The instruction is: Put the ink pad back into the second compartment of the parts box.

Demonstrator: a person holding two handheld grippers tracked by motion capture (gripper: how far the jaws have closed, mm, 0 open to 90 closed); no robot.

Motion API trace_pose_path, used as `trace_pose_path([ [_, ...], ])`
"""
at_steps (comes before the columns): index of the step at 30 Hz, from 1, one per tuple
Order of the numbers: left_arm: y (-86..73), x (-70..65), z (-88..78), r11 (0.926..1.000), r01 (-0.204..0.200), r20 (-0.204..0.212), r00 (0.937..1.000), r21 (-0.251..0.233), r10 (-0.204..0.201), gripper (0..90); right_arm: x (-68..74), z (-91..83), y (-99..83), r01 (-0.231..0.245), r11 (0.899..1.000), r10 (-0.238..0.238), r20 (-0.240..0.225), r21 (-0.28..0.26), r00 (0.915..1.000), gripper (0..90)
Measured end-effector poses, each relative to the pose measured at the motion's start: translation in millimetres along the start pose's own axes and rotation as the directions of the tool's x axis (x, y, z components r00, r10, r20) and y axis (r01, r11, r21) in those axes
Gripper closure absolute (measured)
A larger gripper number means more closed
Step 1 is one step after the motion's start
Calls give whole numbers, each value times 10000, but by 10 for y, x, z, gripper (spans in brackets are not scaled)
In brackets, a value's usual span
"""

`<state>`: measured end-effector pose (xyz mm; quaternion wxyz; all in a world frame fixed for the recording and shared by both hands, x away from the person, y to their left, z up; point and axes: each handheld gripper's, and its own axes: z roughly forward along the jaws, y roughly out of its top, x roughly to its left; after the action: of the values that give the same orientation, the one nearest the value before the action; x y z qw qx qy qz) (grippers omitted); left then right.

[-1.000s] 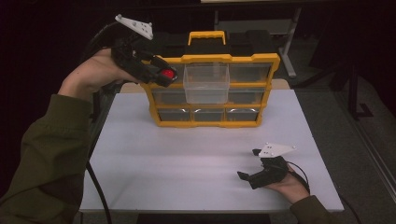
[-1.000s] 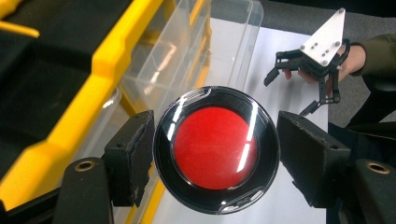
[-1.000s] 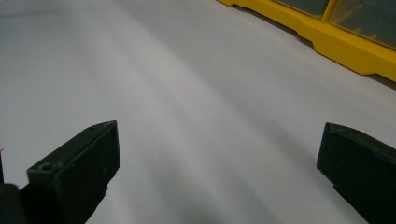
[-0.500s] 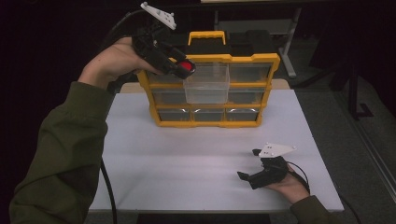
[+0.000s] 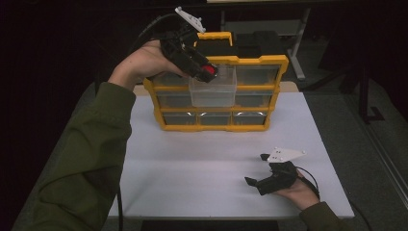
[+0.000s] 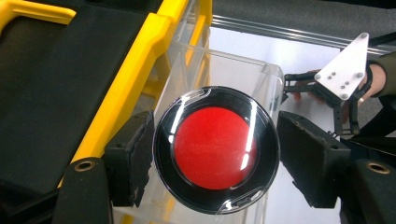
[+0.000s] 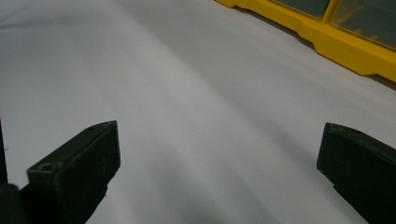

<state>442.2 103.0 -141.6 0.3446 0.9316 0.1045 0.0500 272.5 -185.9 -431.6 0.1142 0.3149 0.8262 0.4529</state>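
White bench (image 5: 202,168) surface is seen nearest, and on its right part the right gripper (image 5: 262,169) is rested in the person's hand, its jaws spread wide with nothing between them and only the bare top ahead of it in the right gripper view. Farther back, the yellow drawer organiser (image 5: 216,89) is stood upright on the bench, with one clear drawer (image 5: 213,89) of its middle column pulled out toward the person. Above that drawer the left gripper (image 5: 204,72) is held, its jaws pressed against the sides of a round black disc with a red centre (image 6: 215,148), which is pinched firmly and carried in the air over the open drawer. The step in hand is judged to be the carrying of the disc to the drawer; next, the gripper would need to be lowered into the drawer's mouth and the jaws spread so that the disc is released inside.
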Motion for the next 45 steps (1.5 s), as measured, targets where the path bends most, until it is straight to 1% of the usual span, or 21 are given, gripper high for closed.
trace_pose_path([
  [4, 13, 30, 62, 9998, 196, -9, 9998, 51, -196, 300, -2, 0, 0, 4, 10000, -4, -3, 4, 10000, 0],
  [7, 12, 56, 93, 9995, 275, -93, 9996, 166, -273, 299, 0, -3, 0, -13, 10000, 13, -9, -7, 10000, 0],
  [12, -16, 93, 146, 9985, 536, -70, 9985, 145, -535, 297, -3, -8, -1, 0, 10000, 0, -12, -39, 10000, 0],
  [17, -31, 109, 162, 9986, 524, 19, 9986, 88, -524, 293, -7, -15, -3, -8, 10000, 8, 13, -51, 10000, 0],
  [19, -31, 109, 156, 9987, 503, 48, 9987, -46, -503, 280, -7, -15, -2, -8, 10000, 8, 11, -50, 10000, 0],
  [21, -28, 108, 134, 9986, 504, 10, 9987, -132, -504, 276, -6, -14, -2, 3, 10000, -3, 6, -50, 10000, 0],
  [23, -32, 101, 111, 9982, 538, 77, 9985, -271, -536, 274, -6, -14, -2, 0, 10000, 0, 11, -53, 10000, 0],
  [26, -45, 86, 60, 9981, 475, 116, 9988, -398, -470, 268, -9, -18, -3, -2, 10000, 2, 10, -72, 10000, 0],
  [33, -110, 48, -61, 9970, 511, 126, 9986, -580, -504, 245, -19, -15, -10, -50, 10000, 50, 38, -50, 10000, 0],
  [38, -212, 32, -164, 9962, 516, 47, 9987, -703, -514, 230, -21, -16, -17, -62, 10000, 62, 39, -33, 10000, 0],
  [43, -367, 27, -287, 9941, 629, -85, 9979, -884, -639, 218, -26, -23, -18, -86, 9999, 87, 50, -80, 9999, 0],
  [45, -439, 16, -337, 9930, 720, -206, 9970, -937, -743, 212, -28, -16, -17, -80, 10000, 81, 53, -43, 10000, 0],
])
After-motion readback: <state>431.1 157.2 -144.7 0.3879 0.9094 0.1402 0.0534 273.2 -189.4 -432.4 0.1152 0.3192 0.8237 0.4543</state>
